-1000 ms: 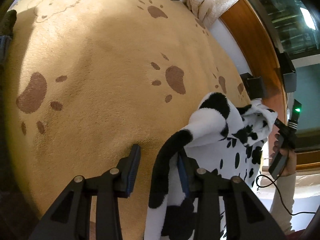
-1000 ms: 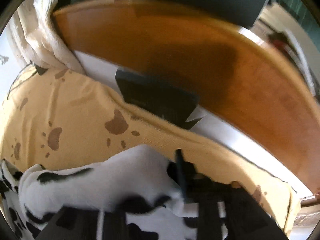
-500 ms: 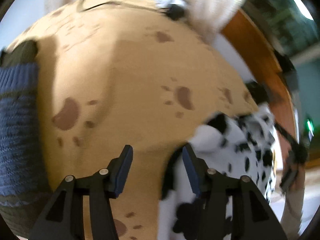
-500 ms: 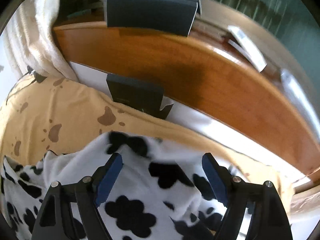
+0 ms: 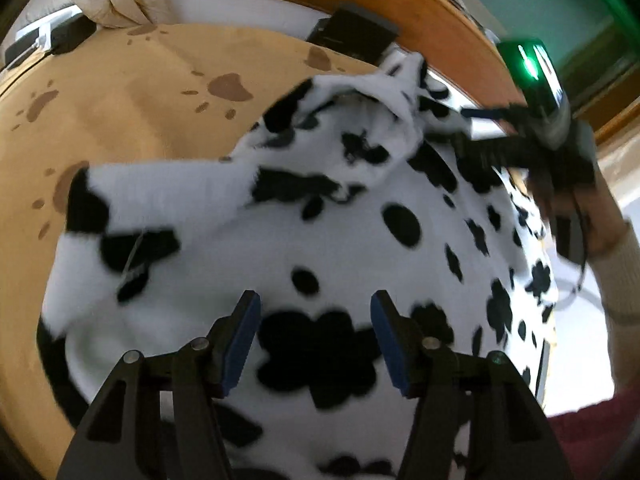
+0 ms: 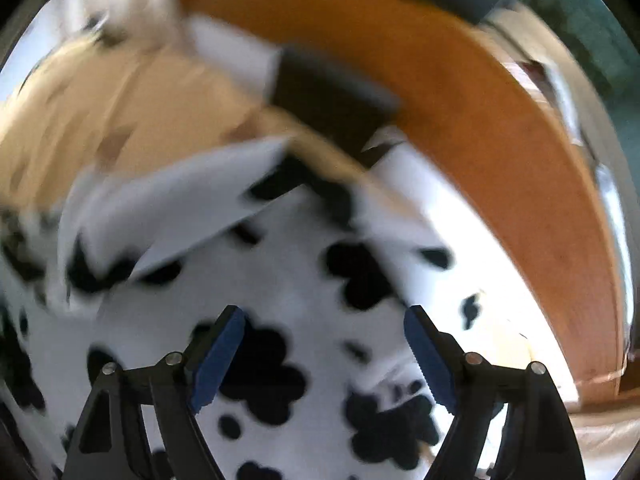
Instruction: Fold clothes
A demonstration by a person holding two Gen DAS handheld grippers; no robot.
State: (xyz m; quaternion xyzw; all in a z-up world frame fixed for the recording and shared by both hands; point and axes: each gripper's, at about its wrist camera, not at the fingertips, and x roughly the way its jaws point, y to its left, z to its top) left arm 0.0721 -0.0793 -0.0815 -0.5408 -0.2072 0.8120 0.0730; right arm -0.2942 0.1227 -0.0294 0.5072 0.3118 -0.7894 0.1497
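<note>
- left gripper (image 5: 316,336): matte black linkage arms, silver round screw heads at the joints, blue ribbed pads lining the inner faces of the jaws.
- right gripper (image 6: 324,354): same black frame, silver screws and blue pads; seen from the left wrist camera, its body carries a glowing green light.
- right hand (image 5: 576,216): bare skin, blurred, with a cream ribbed sleeve (image 5: 620,280) at the wrist and a thin dark cable looping beside it.
</note>
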